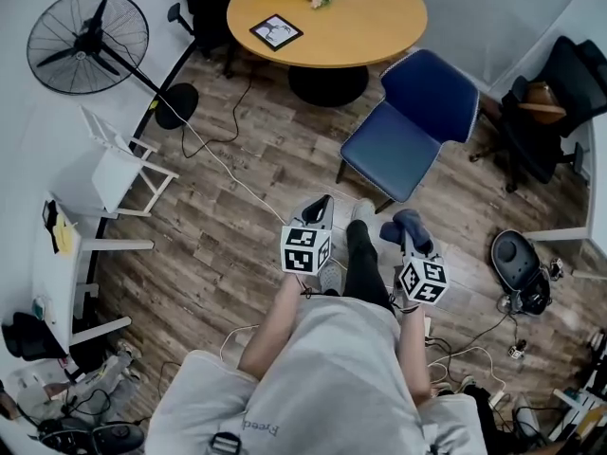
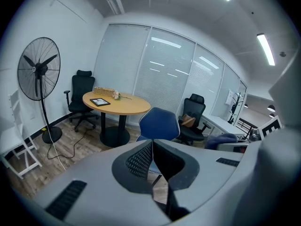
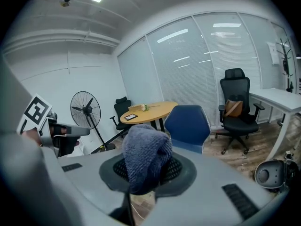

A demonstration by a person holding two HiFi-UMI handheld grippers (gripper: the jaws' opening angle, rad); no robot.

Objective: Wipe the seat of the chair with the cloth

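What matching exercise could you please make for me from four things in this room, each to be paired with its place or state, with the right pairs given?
Things:
1. cloth
2. blue chair
3. standing fan
4. left hand-held gripper

Places or states:
A. shut, with nothing between its jaws
B. upright, at the upper left of the head view
C. clamped in the right hand-held gripper
D. beside the round table, seat bare

Right pairs: 1-C, 2-D, 3-B, 4-A.
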